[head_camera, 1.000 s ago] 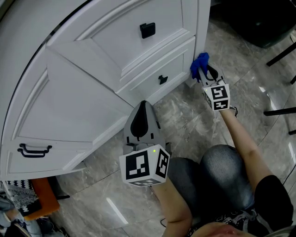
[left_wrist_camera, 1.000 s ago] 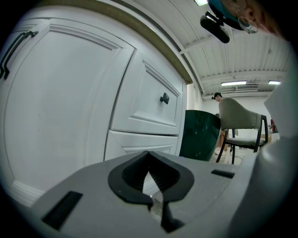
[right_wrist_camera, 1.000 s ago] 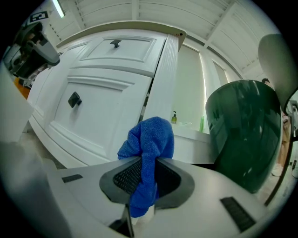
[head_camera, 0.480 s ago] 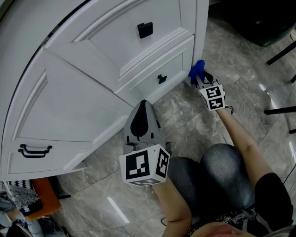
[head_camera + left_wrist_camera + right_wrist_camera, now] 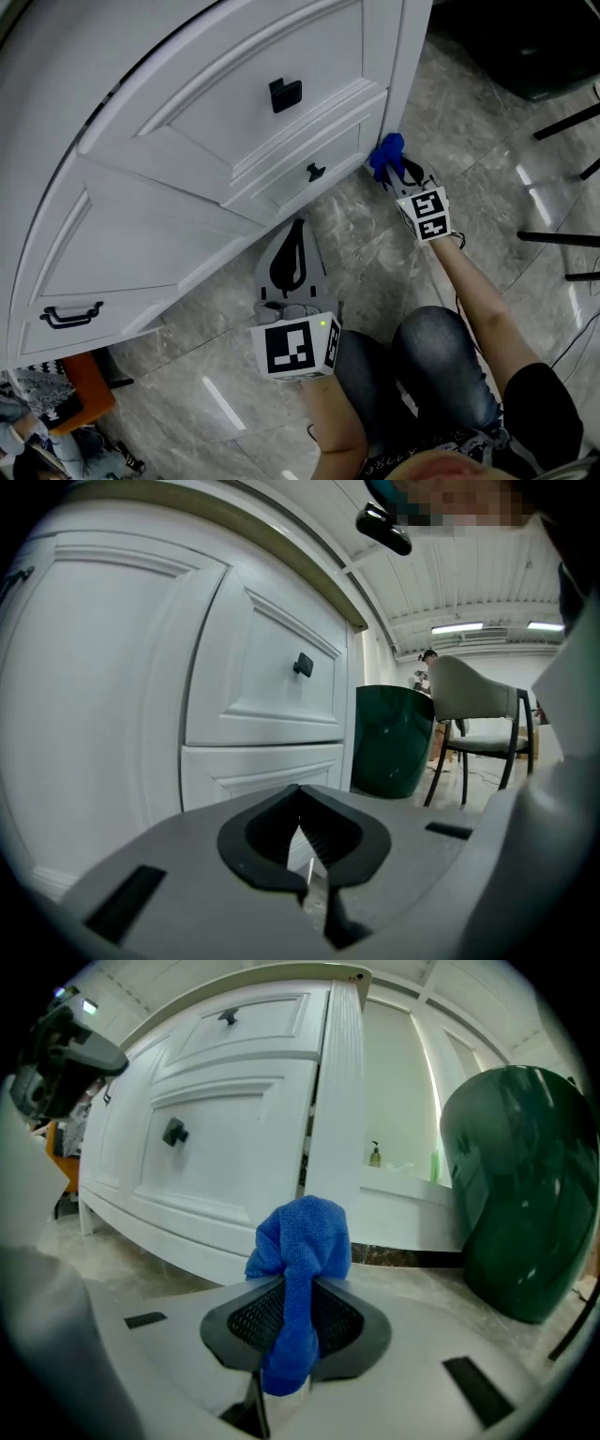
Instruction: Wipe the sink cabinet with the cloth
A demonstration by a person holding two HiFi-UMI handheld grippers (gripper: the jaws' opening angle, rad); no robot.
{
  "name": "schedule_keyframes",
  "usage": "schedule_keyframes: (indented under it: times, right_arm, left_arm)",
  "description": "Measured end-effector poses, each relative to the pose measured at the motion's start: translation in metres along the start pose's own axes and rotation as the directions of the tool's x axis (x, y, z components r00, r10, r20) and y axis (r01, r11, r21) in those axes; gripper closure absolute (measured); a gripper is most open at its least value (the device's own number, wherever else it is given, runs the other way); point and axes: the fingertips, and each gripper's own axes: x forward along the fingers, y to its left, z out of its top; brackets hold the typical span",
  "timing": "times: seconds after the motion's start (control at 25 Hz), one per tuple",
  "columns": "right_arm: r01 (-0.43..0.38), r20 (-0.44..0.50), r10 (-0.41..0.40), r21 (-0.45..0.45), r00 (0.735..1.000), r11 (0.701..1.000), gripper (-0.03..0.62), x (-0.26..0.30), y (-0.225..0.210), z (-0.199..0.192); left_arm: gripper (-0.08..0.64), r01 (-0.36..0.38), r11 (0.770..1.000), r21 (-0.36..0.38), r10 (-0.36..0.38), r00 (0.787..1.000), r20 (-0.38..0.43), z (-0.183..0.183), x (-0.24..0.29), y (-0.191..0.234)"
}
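Right gripper (image 5: 397, 174): jaws closed on the blue cloth (image 5: 386, 154), a fold pinched between the pads and the rest bunched past the tips. The cloth sits at the foot of the corner post (image 5: 397, 66) of the white sink cabinet (image 5: 178, 150), just above the marble floor (image 5: 375, 246); whether it touches the post cannot be told. Compared with one second ago, the cloth and this gripper have dropped lower along the post, toward its base.

Left gripper (image 5: 293, 246): jaws together, nothing between them, held over the floor before the lower drawer (image 5: 281, 183), well apart from the cloth. Its place is much as it was a second ago.

Beside the cabinet's end: dark green bin (image 5: 525, 1194).
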Motion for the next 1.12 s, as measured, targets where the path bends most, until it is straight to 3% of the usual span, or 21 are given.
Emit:
schedule_keyframes:
  times: [0.12, 0.24, 0.44, 0.56, 0.72, 0.84, 0.96, 1.12]
  right_arm:
    - [-0.081, 0.048, 0.078, 0.047, 0.996, 0.996, 0.512, -0.034, 0.017, 0.035]
    - [-0.153, 0.08, 0.142, 0.151, 0.987, 0.977, 0.512, -0.083, 0.03, 0.077]
    - [-0.214, 0.064, 0.204, 0.322, 0.977, 0.922, 0.512, -0.17, 0.049, 0.153]
    - [-0.22, 0.021, 0.228, 0.355, 0.973, 0.908, 0.512, -0.216, 0.053, 0.196]
    - [-0.253, -0.058, 0.292, 0.359, 0.955, 0.898, 0.512, -0.279, 0.06, 0.25]
    - [-0.272, -0.083, 0.33, 0.398, 0.94, 0.876, 0.512, -0.323, 0.051, 0.303]
    - [-0.298, -0.091, 0.364, 0.411, 0.927, 0.861, 0.512, -0.365, 0.038, 0.365]
    - [-0.352, -0.075, 0.412, 0.398, 0.908, 0.847, 0.512, -0.412, 0.015, 0.456]
  left_arm:
    - [0.555, -0.056, 0.998, 0.02, 0.056, 0.998, 0.023, 0.012, 0.005, 0.003]
    - [0.555, -0.063, 0.998, 0.015, 0.062, 0.997, 0.039, 0.019, 0.013, -0.003]
    - [0.555, -0.017, 0.999, -0.047, 0.013, 0.996, -0.084, 0.031, -0.01, -0.038]
    - [0.555, 0.034, 0.999, -0.041, -0.04, 0.987, -0.155, 0.061, -0.039, -0.072]
    - [0.555, 0.062, 0.993, -0.103, -0.08, 0.981, -0.179, 0.136, -0.081, -0.103]
    - [0.555, 0.057, 0.989, -0.137, -0.076, 0.987, -0.139, 0.214, -0.105, -0.117]
    - [0.555, 0.044, 0.988, -0.15, -0.059, 0.994, -0.096, 0.297, -0.131, -0.13]
    - [0.555, 0.014, 0.991, -0.137, -0.028, 0.994, -0.101, 0.396, -0.163, -0.148]
